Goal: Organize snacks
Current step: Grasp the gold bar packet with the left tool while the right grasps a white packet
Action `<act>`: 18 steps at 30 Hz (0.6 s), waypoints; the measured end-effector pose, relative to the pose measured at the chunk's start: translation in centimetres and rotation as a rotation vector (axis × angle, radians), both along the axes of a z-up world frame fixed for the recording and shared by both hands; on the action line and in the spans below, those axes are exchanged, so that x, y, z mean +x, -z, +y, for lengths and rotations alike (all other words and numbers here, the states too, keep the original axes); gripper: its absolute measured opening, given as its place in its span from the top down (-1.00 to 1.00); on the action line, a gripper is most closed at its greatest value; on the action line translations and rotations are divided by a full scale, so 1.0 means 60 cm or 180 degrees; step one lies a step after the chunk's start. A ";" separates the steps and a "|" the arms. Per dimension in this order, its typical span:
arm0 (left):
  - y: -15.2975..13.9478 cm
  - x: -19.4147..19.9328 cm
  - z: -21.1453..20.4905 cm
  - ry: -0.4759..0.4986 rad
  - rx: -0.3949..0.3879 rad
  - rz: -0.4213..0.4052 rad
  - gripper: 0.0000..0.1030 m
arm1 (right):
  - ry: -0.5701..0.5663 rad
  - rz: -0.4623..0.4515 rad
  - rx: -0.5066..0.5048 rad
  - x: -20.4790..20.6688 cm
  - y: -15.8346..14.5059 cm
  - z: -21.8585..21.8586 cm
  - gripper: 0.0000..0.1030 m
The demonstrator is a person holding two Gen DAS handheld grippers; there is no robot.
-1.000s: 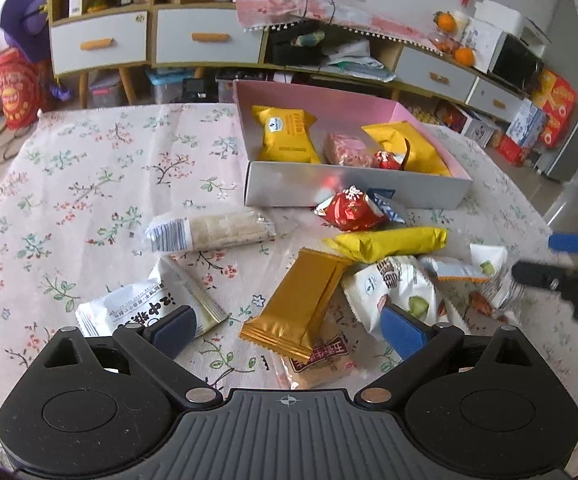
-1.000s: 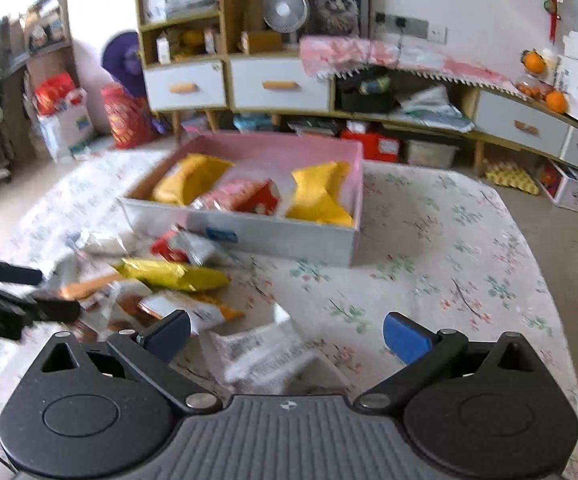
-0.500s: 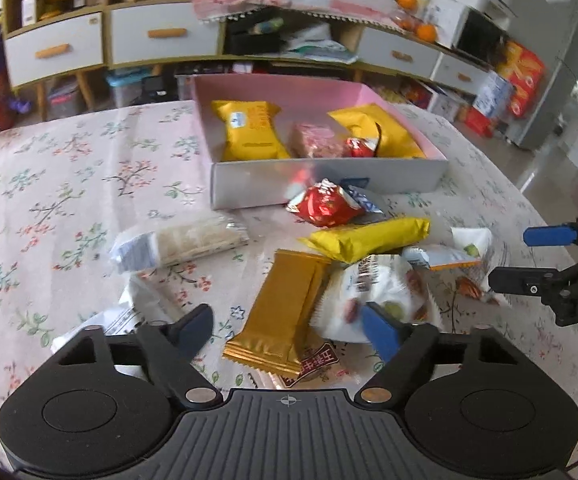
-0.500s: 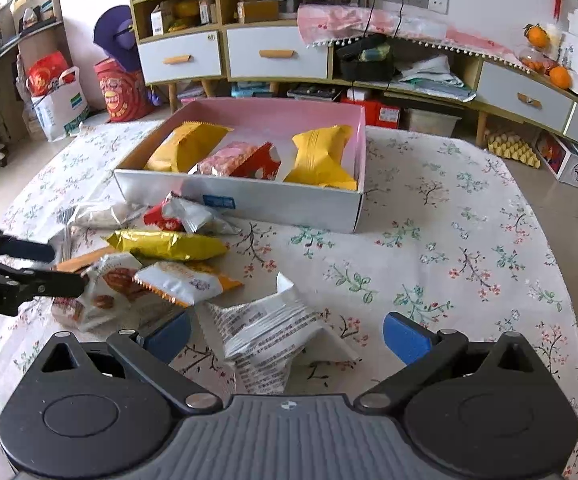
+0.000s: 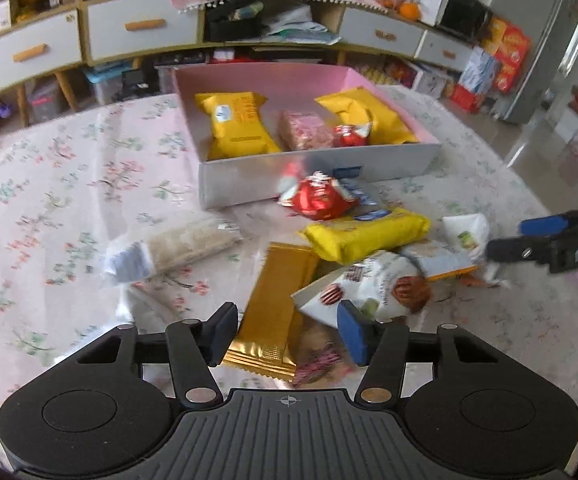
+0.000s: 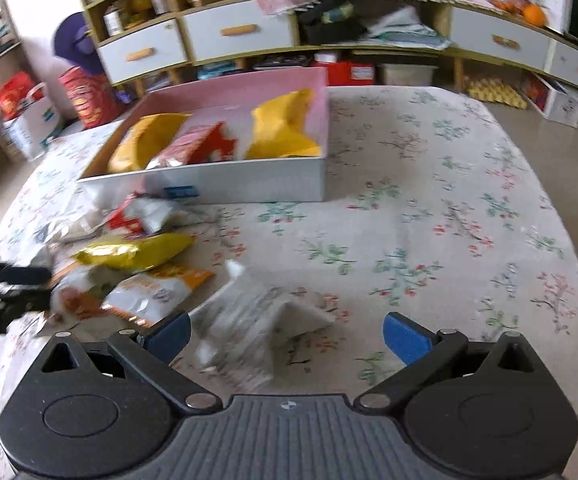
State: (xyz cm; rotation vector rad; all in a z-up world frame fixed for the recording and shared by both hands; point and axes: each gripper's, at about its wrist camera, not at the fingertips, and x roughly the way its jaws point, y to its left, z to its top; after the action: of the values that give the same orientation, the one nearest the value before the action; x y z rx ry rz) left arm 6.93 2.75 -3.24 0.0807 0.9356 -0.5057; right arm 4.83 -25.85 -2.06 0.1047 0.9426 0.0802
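Across the top of my frame runs a low wooden cabinet with white drawers. Oranges sit upper right, a grey fridge far right, tiled floor beyond.

Your left gripper is spread wide around the gold wafer pack; pink box at 12 o'clock, right gripper at 3 o'clock
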 end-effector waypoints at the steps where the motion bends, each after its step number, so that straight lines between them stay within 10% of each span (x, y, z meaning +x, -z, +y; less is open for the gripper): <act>1: 0.000 0.002 0.001 -0.0035 0.0035 -0.0014 0.01 | 0.0055 0.0021 0.0007 0.002 0.001 -0.005 -0.71; 18: 0.023 0.018 -0.009 0.0098 0.0509 -0.0104 0.03 | 0.0223 0.0243 0.0573 0.019 0.015 -0.020 -0.67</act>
State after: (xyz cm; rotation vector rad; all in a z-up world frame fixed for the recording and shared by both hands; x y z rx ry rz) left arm 8.01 2.19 -4.62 0.2477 0.9430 -0.4561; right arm 5.97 -27.06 -2.95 0.3088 1.0059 0.0966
